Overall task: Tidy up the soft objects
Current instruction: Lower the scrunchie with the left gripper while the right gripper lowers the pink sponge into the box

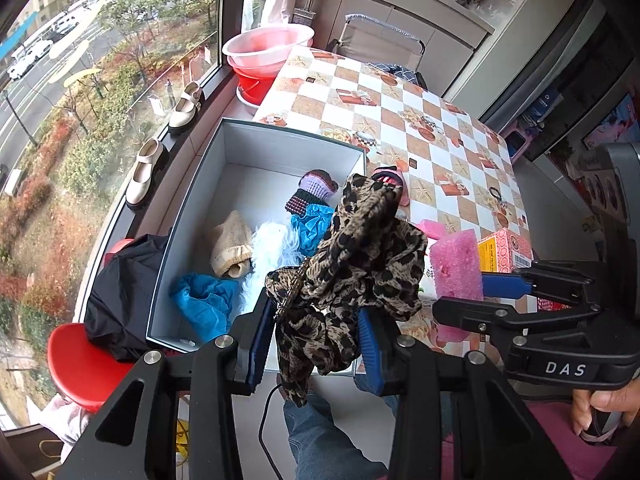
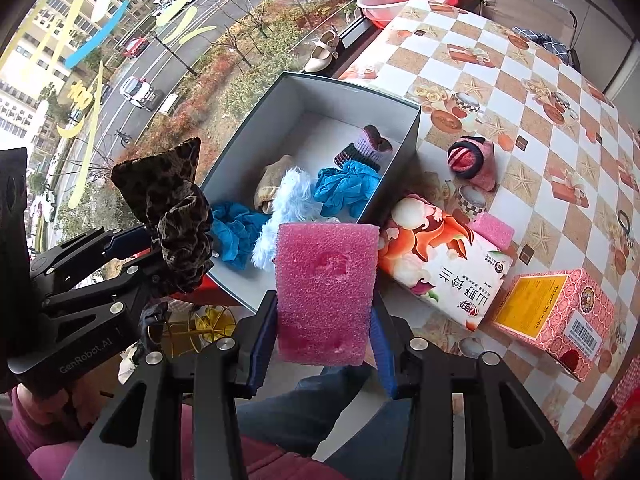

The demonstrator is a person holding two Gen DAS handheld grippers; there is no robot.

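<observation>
Leopard-print cloth (image 1: 352, 264) pinched in left gripper (image 1: 316, 340), held over near edge of grey box (image 1: 280, 140). Pink sponge (image 2: 326, 292) clamped upright in right gripper (image 2: 324, 344), box just ahead, slightly left. Left gripper judged nearer.

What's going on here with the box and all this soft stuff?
A person is sorting soft things into a grey box with two handheld grippers. The left gripper is shut on a leopard-print scrunchie, the right gripper on a pink sponge, both near the box's edge. Blue cloths already lie inside; a pink knitted piece waits on the table.
</observation>
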